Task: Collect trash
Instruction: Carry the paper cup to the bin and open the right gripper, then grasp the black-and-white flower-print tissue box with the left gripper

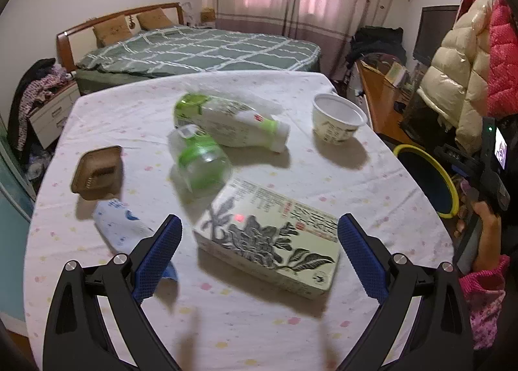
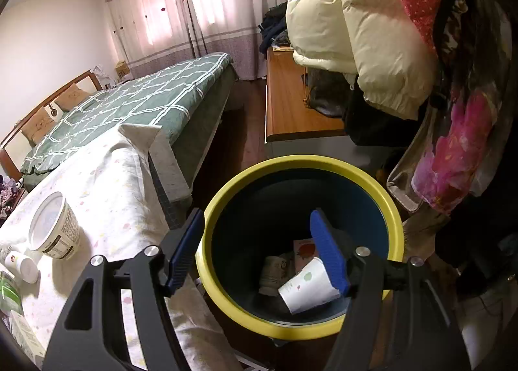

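On the white-clothed table (image 1: 259, 86) lie a flat box with a black flower print (image 1: 265, 238), two clear bottles with green labels (image 1: 202, 160) (image 1: 226, 125), a white paper tub (image 1: 336, 118), a brown plastic tray (image 1: 98, 172) and a blue-and-white wrapper (image 1: 124, 225). My left gripper (image 1: 259, 241) is open just above the flower box, one finger on each side, not touching it. My right gripper (image 2: 257, 254) is open over the yellow-rimmed bin (image 2: 291, 160). Inside the bin, a white paper cup (image 2: 307, 287) lies against a brownish cup (image 2: 273, 274) and a carton (image 2: 304, 249).
The bin (image 1: 453, 190) stands on the floor off the table's right edge. A bed (image 1: 200, 47) is behind the table. A wooden bench (image 2: 291, 105) and hanging coats (image 2: 372, 31) crowd the right. The paper tub (image 2: 53, 225) sits near the table edge closest to the bin.
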Tool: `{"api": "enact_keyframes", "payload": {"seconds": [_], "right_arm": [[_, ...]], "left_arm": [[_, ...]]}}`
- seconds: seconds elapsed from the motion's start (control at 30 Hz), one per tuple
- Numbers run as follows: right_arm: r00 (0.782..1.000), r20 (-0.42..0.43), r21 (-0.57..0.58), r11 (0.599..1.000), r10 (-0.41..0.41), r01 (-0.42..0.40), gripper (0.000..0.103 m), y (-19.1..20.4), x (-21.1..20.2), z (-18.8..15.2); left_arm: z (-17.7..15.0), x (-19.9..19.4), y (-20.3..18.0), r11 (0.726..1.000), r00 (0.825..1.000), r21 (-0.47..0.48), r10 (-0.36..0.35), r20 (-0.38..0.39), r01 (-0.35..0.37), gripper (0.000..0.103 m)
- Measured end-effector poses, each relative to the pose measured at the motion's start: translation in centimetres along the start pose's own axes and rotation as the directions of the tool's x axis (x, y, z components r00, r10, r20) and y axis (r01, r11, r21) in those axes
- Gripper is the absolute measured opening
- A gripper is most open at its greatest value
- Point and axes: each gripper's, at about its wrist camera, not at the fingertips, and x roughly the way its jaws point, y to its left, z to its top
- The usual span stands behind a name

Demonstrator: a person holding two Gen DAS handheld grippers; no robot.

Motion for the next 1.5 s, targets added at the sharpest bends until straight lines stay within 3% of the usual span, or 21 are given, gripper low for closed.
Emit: {"api": "enact_keyframes", "payload": {"seconds": [0.57, 0.77, 0.93, 1.07, 1.17, 1.3, 1.47, 1.5], "right_arm": [[0.999, -0.005, 0.012, 0.999, 0.036, -0.035, 0.065, 0.0, -0.1, 0.0], [0.999, -0.006, 0.013, 0.999, 0.041, -0.041, 0.065, -0.1, 0.0, 0.0], [0.999, -0.006, 0.012, 0.999, 0.040, -0.040, 0.065, 0.0, -0.1, 0.0], [0.999, -0.008, 0.009, 0.999, 0.038, -0.038, 0.065, 0.1, 0.0, 0.0], [0.999, -0.008, 0.007, 0.999, 0.039, -0.039, 0.065, 0.1, 0.0, 0.0], [0.999, -0.005, -0.001, 0.999, 0.041, -0.041, 0.065, 0.3, 0.0, 0.0], [0.998, -0.014, 0.003, 0.998, 0.059, -0.059, 0.065, 0.3, 0.2, 0.0], [0.998, -0.015, 0.005, 0.998, 0.063, -0.063, 0.065, 0.2, 0.2, 0.1]], "left_arm": [[-2.4, 3.4, -2.2, 0.996, 0.993, 0.081, 0.051, -0.110, -0.042, 0.095], [-2.7, 2.7, 1.0, 0.995, 0.987, 0.053, 0.087, -0.132, -0.081, 0.096], [-3.1, 1.5, 4.6, 0.986, 0.976, 0.013, 0.164, -0.147, -0.164, 0.096], [-2.7, 0.9, 4.6, 0.997, 0.988, -0.055, 0.044, -0.150, -0.053, 0.096], [-1.4, 1.5, 2.9, 0.996, 0.992, -0.082, 0.031, -0.123, -0.042, 0.096], [0.4, 4.3, 2.0, 0.982, 0.979, -0.121, 0.127, -0.159, -0.147, 0.096], [1.7, 6.6, 2.1, 0.970, 0.967, -0.142, 0.167, -0.192, -0.195, 0.096], [1.9, 7.2, 2.1, 0.970, 0.964, -0.139, 0.171, -0.202, -0.201, 0.091]]}}
